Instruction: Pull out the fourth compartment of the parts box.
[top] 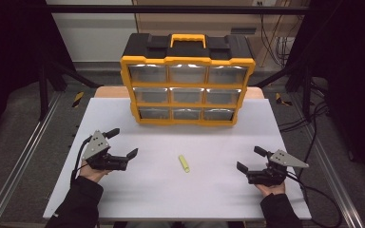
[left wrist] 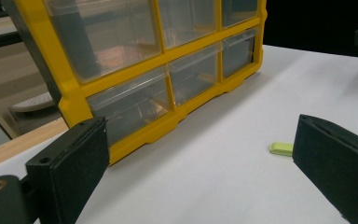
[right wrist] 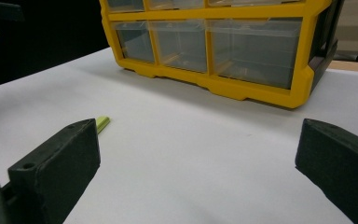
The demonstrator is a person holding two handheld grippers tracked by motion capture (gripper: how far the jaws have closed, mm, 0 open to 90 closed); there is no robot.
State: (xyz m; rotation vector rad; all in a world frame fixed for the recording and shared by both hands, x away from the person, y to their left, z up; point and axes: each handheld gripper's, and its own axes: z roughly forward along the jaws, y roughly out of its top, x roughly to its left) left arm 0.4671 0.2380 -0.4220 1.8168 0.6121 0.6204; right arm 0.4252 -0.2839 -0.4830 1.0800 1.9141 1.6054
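a white tabletop (top: 218,190) fills the scene, and ahead of both tools at its far edge stands a yellow-and-black drawer organizer (top: 187,78) with a yellow carry handle (top: 187,39) and nine clear drawers in three rows; no writing on it can be read and what the drawers hold cannot be told. the left gripper (top: 122,142) and the right gripper (top: 249,158) rest near the close edge, well apart, both with jaws spread wide and holding nothing. a small yellow-green stick (top: 184,163) lies flat between them, touched by neither, just inside the left gripper's right jaw in the left gripper view (left wrist: 281,148).
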